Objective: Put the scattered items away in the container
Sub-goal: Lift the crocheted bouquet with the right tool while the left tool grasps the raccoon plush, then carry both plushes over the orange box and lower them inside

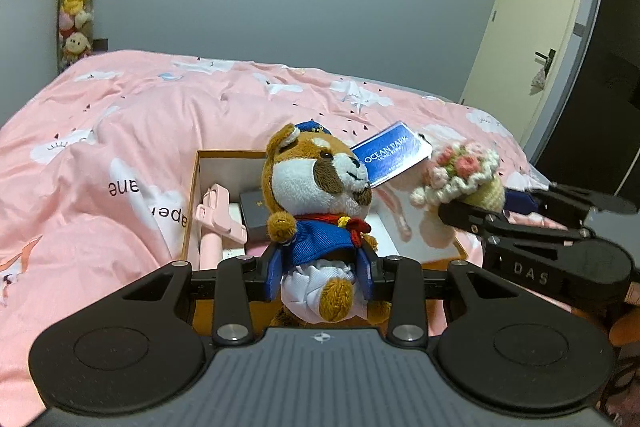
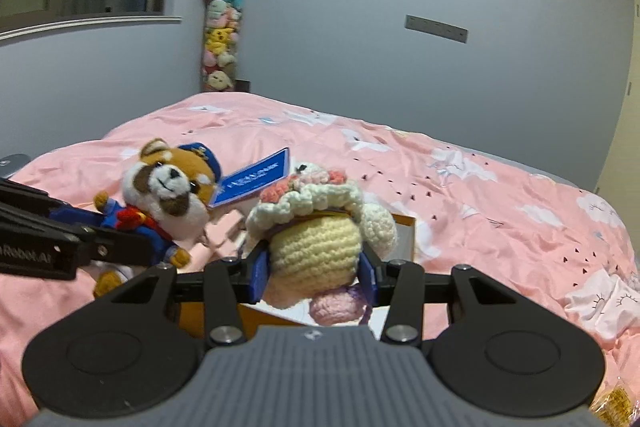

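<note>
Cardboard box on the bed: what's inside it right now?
Inside the box: a pink plastic gadget and a small black case. The plush toy in the left hand-held gripper covers the rest.

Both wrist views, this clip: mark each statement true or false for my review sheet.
1. The left gripper is shut on the plush animal. True.
2. The right gripper is empty. False: its jaws clamp a crocheted doll.
3. The box already holds items. True: a pink item and a dark case lie inside.
4. The bed cover is blue. False: pink with white clouds.
5. The plush animal's tag is red. False: blue.
</note>
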